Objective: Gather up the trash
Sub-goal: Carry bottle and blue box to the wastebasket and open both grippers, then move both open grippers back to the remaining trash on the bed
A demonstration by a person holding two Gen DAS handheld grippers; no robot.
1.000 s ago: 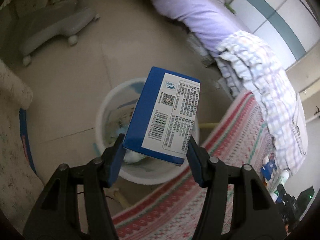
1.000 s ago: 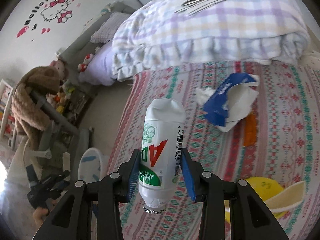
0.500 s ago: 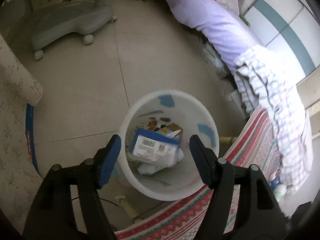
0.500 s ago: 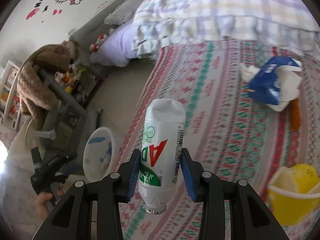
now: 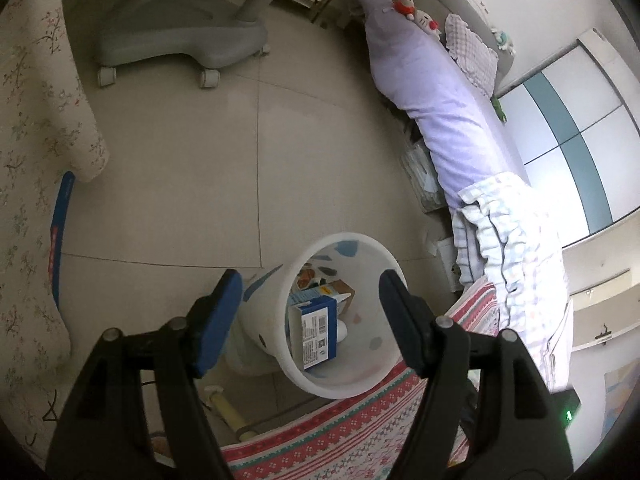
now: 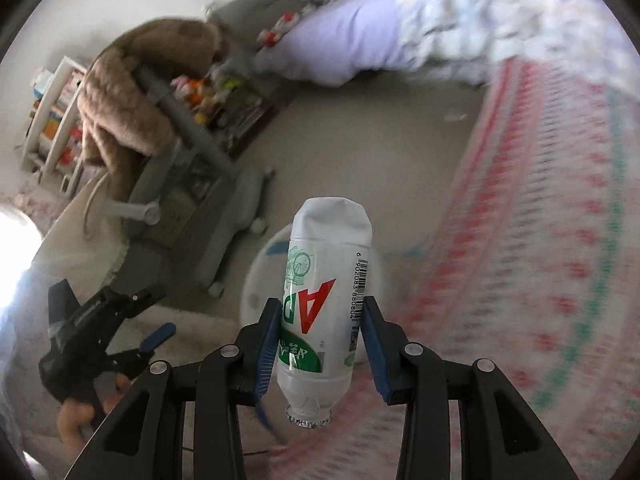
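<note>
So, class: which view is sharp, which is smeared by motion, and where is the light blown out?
Left wrist view: sharp, the blue box in the bin reads clearly. Right wrist view: bedspread motion-smeared, held bottle crisp, glare blown out at the left edge.

A white round trash bin (image 5: 344, 376) stands on the floor beside the bed, holding a blue box (image 5: 314, 332) tilted on end with its barcode label showing. A white plastic bottle (image 6: 324, 304), green-and-red label, hangs upside down, mouth uncapped.
</note>
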